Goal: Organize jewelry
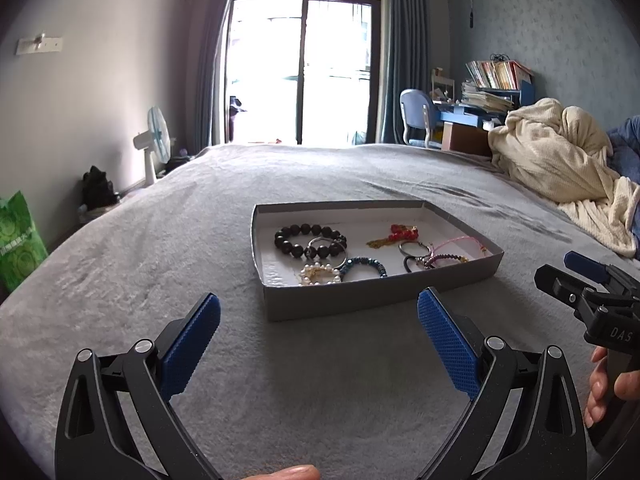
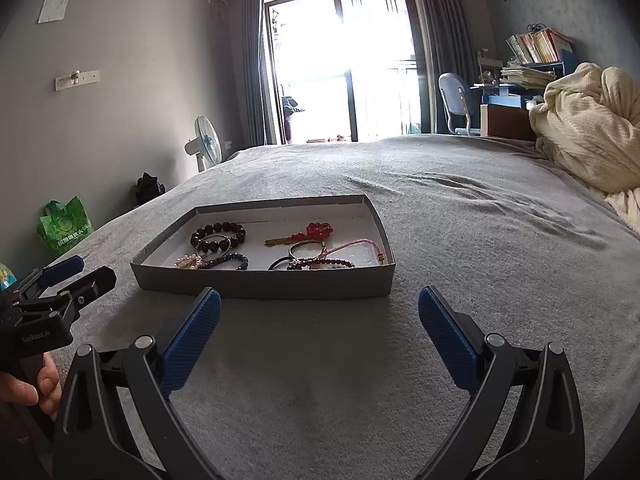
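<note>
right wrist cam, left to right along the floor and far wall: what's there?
green bag → black bag → fan → balcony door → blue chair → desk with books → cream blanket

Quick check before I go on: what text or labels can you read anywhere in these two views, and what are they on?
"DAS": on the right gripper body, left wrist view.
"GenRobot.AI": on the left gripper body, right wrist view.
Green bag: white print, too blurred to read.
Book spines on the shelf: too small to read.
</note>
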Demonstrator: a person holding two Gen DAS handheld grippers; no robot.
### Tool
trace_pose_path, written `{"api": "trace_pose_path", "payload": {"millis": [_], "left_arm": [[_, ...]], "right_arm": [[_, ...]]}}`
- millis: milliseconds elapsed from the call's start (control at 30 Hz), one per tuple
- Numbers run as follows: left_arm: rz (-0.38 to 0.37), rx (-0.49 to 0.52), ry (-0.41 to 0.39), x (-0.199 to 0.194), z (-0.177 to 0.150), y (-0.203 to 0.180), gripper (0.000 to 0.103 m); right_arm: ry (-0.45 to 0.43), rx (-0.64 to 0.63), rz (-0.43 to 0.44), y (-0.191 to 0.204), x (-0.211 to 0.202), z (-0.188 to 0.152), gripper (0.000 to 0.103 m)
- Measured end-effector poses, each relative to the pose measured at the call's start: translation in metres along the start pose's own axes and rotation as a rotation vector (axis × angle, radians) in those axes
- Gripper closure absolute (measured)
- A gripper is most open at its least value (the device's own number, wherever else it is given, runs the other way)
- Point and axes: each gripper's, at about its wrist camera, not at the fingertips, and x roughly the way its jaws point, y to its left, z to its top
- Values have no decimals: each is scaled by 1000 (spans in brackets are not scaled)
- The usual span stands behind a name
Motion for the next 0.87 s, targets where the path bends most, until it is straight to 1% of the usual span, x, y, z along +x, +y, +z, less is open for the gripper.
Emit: {"api": "trace_pose_path", "payload": {"millis": [867], "left_arm": [[-3, 9, 6, 2, -2, -1, 5]], "right_arm": [[4, -3, 2, 2, 1, 1, 5]]}}
